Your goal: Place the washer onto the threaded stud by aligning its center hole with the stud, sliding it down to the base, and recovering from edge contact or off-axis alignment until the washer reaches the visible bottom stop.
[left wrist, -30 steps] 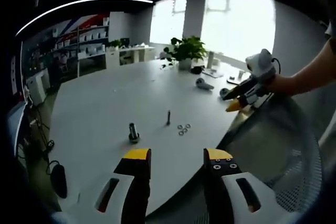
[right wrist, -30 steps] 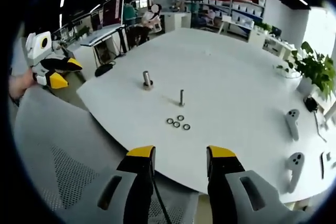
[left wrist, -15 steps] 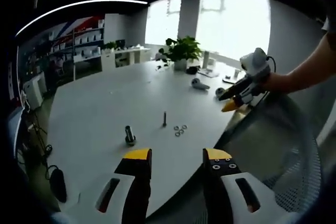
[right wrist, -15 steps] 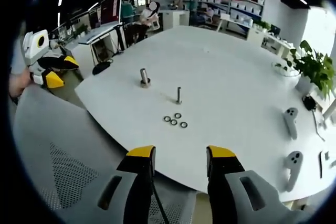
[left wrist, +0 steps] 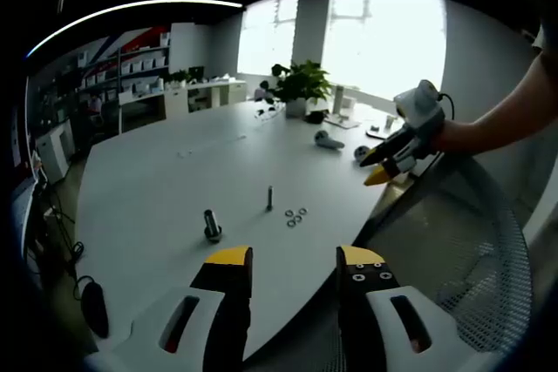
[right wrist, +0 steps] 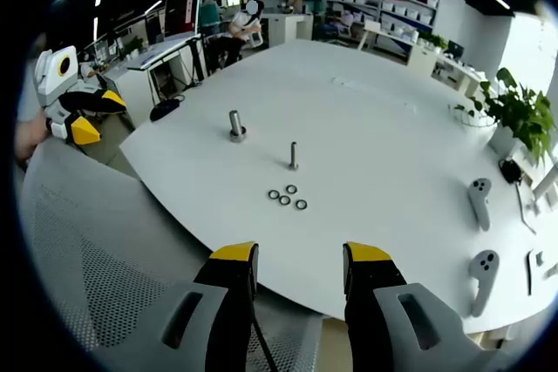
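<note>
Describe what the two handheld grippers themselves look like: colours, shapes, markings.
Both match. The left gripper has two chunky black jaws capped with yellow tips, set in pale grey housings with dark oblong slots; small screws dot one jaw. The right gripper looks alike, with a thin black cable running down between its jaws. The person's forearm is bare, no sleeve visible.

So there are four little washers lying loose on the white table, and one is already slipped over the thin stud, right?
Not quite. The four washers do lie loose on the white table, but none is on the thin stud; it stands bare beside them. The right gripper view shows this.
</note>
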The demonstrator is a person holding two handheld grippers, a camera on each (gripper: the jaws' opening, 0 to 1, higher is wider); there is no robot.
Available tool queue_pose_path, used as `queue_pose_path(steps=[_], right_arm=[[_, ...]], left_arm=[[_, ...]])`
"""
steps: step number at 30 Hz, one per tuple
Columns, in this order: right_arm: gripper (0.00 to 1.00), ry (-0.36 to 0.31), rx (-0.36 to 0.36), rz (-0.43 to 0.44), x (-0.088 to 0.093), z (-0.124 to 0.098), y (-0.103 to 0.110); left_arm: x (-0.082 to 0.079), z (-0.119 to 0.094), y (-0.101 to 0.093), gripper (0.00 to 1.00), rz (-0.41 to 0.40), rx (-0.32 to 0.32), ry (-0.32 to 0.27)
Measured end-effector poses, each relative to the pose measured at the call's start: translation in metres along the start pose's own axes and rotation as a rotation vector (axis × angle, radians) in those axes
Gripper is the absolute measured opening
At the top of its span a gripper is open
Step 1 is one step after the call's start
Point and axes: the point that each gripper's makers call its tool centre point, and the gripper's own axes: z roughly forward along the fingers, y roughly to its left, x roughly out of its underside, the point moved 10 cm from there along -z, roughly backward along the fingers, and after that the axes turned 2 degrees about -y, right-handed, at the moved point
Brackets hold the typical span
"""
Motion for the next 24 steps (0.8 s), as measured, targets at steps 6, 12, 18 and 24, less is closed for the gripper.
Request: queue_pose_path(steps=[6,12,18,24], right_arm=[[0.41,0.003,0.008,0.002,0.0003,-0.0003,-0.001],[0.41,0.001,0.006,0.006,-0.0002,0.0003,-0.0017],[0.41,-0.021,0.011,0.011,-0.0017,-0.0019,-0.002],[0.41,-0.024,0.006,-0.004,-0.0029,-0.0011,-0.0002]], left_arm=[[-0.0011,0.001,-0.0017,0.35,0.011,0.018,0.001],[0.0006,0.0016,-0.0003,0.35,-0.006,0.013,0.012],[0.001,0.001,-0.0002,0.35,-0.015,0.014,0.009],[0.0025,0.0012,0.001,0.35,-0.024,0.011,0.019]])
